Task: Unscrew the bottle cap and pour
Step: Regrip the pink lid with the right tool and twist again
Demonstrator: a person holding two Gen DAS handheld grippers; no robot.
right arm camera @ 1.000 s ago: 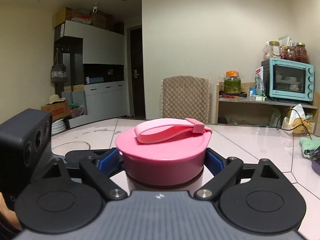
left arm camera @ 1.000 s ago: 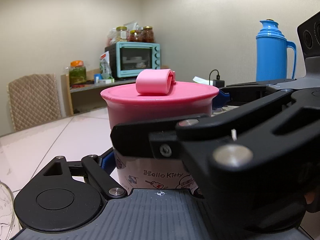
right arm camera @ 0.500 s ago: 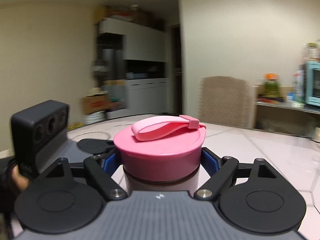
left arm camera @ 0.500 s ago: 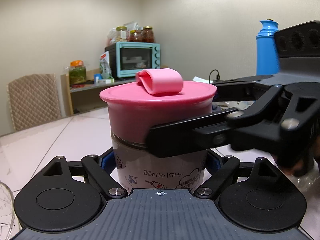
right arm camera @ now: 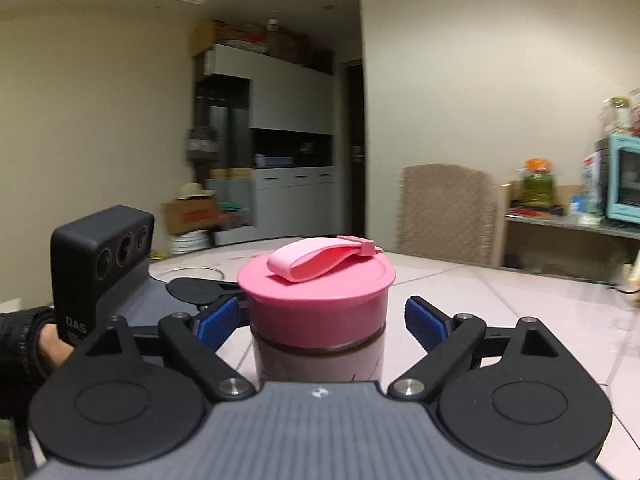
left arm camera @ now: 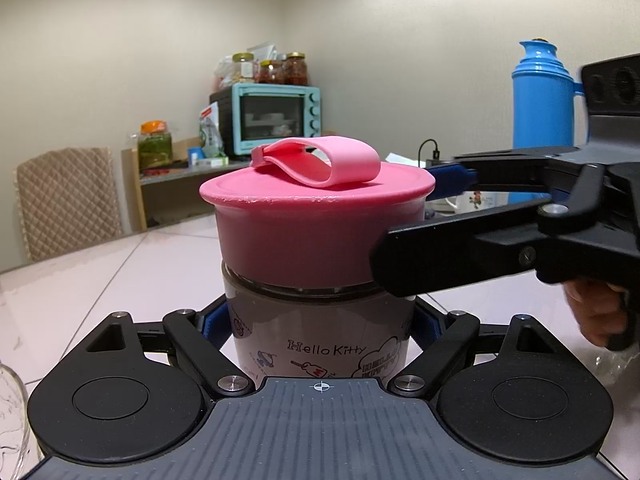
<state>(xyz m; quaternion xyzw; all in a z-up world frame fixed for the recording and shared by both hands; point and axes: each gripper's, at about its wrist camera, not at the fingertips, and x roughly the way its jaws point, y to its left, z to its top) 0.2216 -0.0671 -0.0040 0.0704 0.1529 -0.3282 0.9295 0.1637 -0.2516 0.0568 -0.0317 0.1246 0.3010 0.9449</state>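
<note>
Left gripper (left arm camera: pixel 320 322): matte black linkage arms with blue pads, clamped on the lower body of the bottle (left arm camera: pixel 320 336). The bottle stands upright on the table (left arm camera: pixel 100 280), a glossy pale-pink tiled surface with thin seams. The bottle body is a smooth cylinder of translucent grey-brown material printed with "Hello Kitty" lettering and small cartoon figures.

Cap (left arm camera: pixel 316 228): a wide, smooth pink plastic cylinder with a flat top and a slight rim lip, seated on the bottle neck. A flexible pink strap loop (left arm camera: pixel 320 160) lies folded on top of the cap.

Right gripper (right arm camera: pixel 320 318): jaws apart, one blue pad on each side of the cap (right arm camera: pixel 316 300), with a clear gap on the right side; on the left, contact cannot be determined. In the left wrist view, this gripper (left arm camera: pixel 404 236) enters from the right, its near black finger (left arm camera: pixel 460 258) overlapping the cap's right edge and blocking part of it.

Near left in the left wrist view, the edge of a clear glass (left arm camera: pixel 12 420) shows.

Farther back: a quilted beige chair (left arm camera: pixel 68 200) at left, a wooden shelf (left arm camera: pixel 168 176) carrying a jar with an orange lid (left arm camera: pixel 155 144), a boxy teal toaster oven (left arm camera: pixel 272 118) with jars on top, and at far right a blue thermos jug (left arm camera: pixel 544 96) with a rounded stepped lid.
</note>
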